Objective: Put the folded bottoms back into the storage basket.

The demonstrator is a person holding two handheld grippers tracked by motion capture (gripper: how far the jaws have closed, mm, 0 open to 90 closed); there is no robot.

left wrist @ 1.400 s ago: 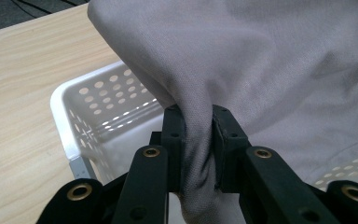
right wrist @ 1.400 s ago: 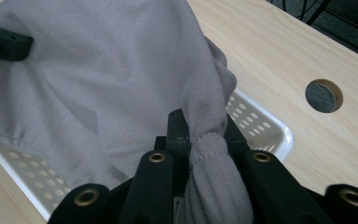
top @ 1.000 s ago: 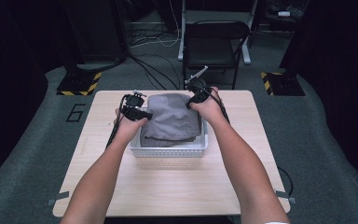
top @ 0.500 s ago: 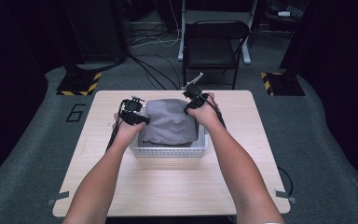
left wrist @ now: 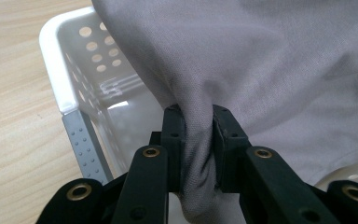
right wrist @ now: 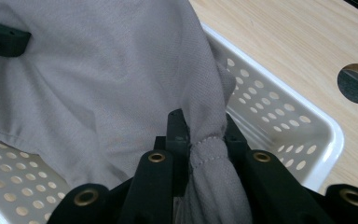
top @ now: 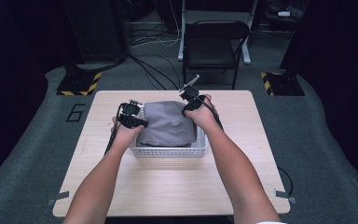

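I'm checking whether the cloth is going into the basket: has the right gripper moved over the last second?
Yes. The right gripper, shut on the grey cloth, has shifted slightly toward the white basket's far right corner.

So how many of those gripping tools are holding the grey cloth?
2. The left gripper pinches the grey cloth at its left edge, the right gripper at its right, both over the white basket.

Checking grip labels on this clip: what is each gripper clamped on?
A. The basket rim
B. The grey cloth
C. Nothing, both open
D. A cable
B: in each gripper view the jaws pinch a bunched fold of the grey cloth, left gripper and right gripper alike, over the white basket.
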